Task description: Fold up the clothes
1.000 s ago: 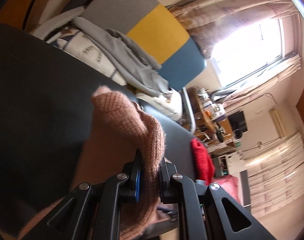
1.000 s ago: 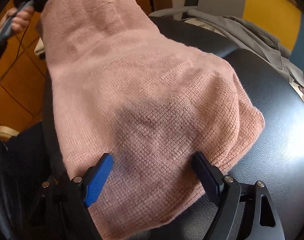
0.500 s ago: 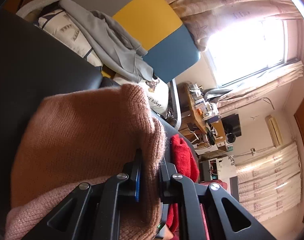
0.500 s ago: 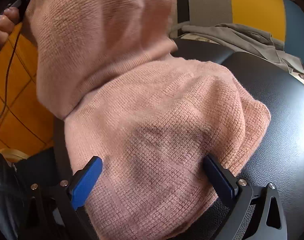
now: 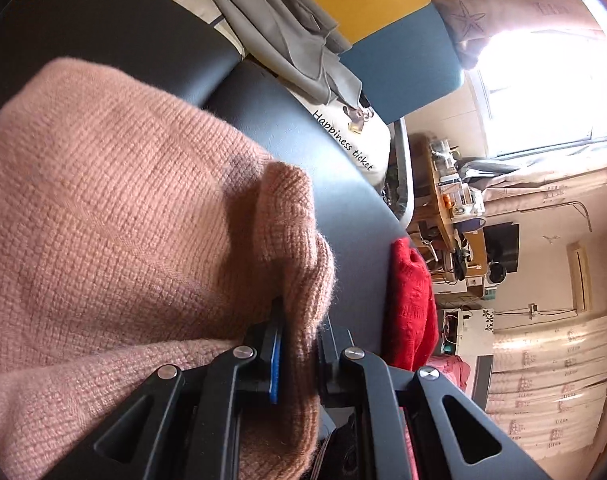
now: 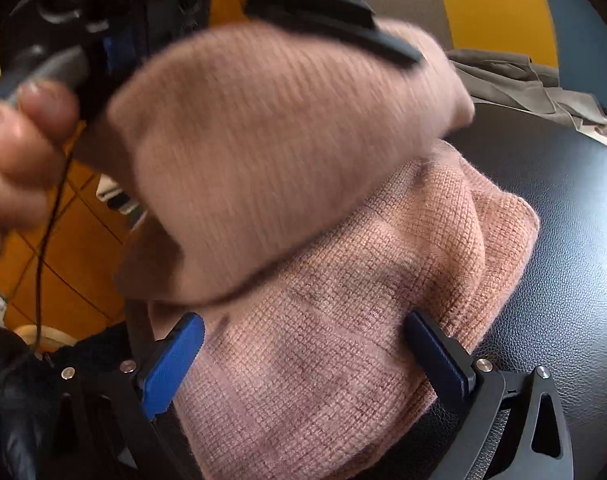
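A pink knitted sweater (image 6: 343,280) lies on a black leather surface (image 6: 563,240). My left gripper (image 5: 297,340) is shut on an edge of the sweater (image 5: 103,220) and holds that part folded over the rest. In the right wrist view the left gripper (image 6: 115,46) shows at top left, blurred, with the lifted fold hanging from it. My right gripper (image 6: 303,356) is open wide, its blue-padded fingers (image 6: 171,364) straddling the lower part of the sweater, which lies flat between them.
A red garment (image 5: 411,292) lies at the edge of the black surface (image 5: 303,140). Grey clothes (image 5: 287,28) and a white printed pillow (image 5: 355,144) lie behind, against a yellow and blue backrest (image 5: 383,20). A cluttered desk (image 5: 451,208) stands beyond.
My left gripper has carried its held edge of the sweater over towards the right gripper, so a fold now hangs over the lower part. The right gripper stays open in place.
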Action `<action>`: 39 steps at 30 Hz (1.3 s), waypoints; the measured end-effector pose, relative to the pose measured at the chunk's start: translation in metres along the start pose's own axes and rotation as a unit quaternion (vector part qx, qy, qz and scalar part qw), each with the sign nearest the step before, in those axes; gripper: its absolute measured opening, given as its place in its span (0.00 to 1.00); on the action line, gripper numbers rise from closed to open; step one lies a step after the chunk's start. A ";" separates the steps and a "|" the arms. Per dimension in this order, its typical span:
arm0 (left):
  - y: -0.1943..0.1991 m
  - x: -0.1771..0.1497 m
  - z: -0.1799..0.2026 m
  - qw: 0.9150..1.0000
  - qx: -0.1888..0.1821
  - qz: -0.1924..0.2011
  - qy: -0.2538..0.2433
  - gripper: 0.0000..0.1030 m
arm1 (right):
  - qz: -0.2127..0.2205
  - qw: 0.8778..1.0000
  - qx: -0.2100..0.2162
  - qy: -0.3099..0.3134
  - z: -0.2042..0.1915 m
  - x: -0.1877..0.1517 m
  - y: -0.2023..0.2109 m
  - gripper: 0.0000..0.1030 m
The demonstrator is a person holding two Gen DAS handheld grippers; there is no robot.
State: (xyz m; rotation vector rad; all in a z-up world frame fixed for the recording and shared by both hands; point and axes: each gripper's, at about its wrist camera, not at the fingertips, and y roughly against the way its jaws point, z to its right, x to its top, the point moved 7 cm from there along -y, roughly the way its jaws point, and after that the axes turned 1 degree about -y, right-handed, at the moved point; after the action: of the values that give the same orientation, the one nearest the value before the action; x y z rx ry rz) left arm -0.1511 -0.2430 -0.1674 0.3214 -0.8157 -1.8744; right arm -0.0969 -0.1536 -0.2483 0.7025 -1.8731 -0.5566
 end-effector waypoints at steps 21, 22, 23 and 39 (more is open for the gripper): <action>-0.015 -0.028 0.045 0.987 -0.079 -0.130 -0.048 0.21 | -0.001 0.995 -0.097 0.018 -0.016 -0.006 0.043 1.00; -0.009 -0.032 0.051 0.985 -0.088 -0.134 -0.061 0.21 | 0.004 0.995 -0.101 0.012 -0.020 -0.008 0.049 1.00; -0.001 -0.035 0.057 0.983 -0.096 -0.136 -0.075 0.21 | 0.009 0.994 -0.105 0.006 -0.025 -0.010 0.056 1.00; 0.165 -0.016 -0.066 0.970 -0.036 0.045 -0.235 0.22 | 0.040 0.991 -0.122 -0.034 -0.107 -0.010 0.110 1.00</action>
State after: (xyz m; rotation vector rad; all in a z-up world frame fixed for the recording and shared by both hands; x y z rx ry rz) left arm 0.0094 -0.2959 -0.1086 -0.2148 -1.0523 -1.9145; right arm -0.0187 -0.0737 -0.1422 0.4507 -1.8466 -0.7509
